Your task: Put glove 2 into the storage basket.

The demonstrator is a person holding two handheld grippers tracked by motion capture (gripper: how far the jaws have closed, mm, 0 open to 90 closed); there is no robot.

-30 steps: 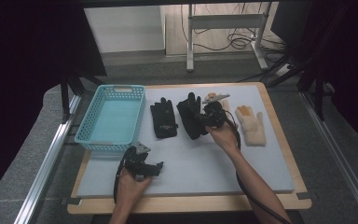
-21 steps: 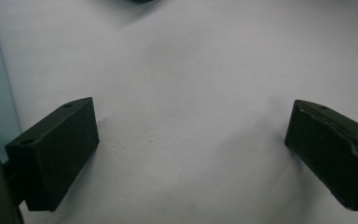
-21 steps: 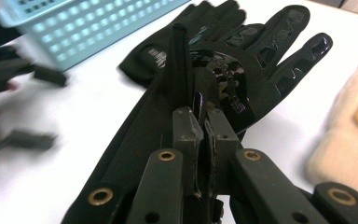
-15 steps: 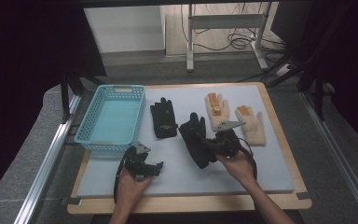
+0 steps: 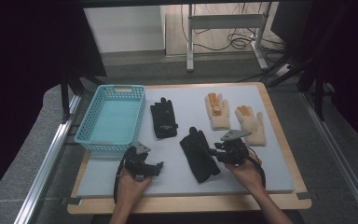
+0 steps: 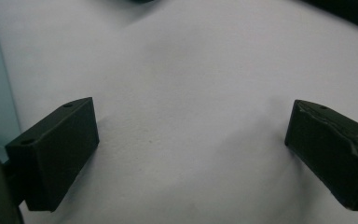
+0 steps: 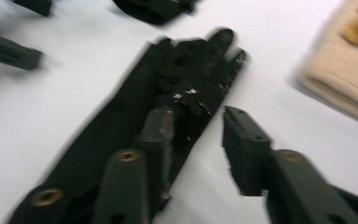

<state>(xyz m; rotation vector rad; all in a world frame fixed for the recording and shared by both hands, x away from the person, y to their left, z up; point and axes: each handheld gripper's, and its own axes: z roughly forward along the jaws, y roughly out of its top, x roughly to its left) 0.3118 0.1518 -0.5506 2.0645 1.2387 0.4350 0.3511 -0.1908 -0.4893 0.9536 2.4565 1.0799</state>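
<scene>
A: Where is the black glove (image 5: 199, 155) lying?

B: It is lying flat on the white mat (image 5: 279, 175), slanting toward the near edge, between the two hands. The right gripper view is showing it stretched out with its fingers pointing away.

A: And the right gripper (image 5: 218, 152)?

B: It is sitting at the glove's right side, pointing left toward it. Its jaws have just been opening; one jaw is lying over the black fabric and the other is standing beside the glove on the bare mat, with a gap between them. They are not pinching anything. The right hand (image 5: 245, 169) is wrapping the body from behind, its forearm coming in from the near edge.

A: What is the left gripper (image 5: 154, 167) doing?

B: It is resting low on the mat near the front, pointing right. In the left gripper view its jaws are standing wide apart over bare mat. The left hand (image 5: 129, 181) is cupping it from below.

A: What is lying farther out?

B: A second black glove (image 5: 163, 120) is lying beside the blue basket (image 5: 87, 131), and two cream gloves (image 5: 217, 112) are lying side by side toward the right.
</scene>
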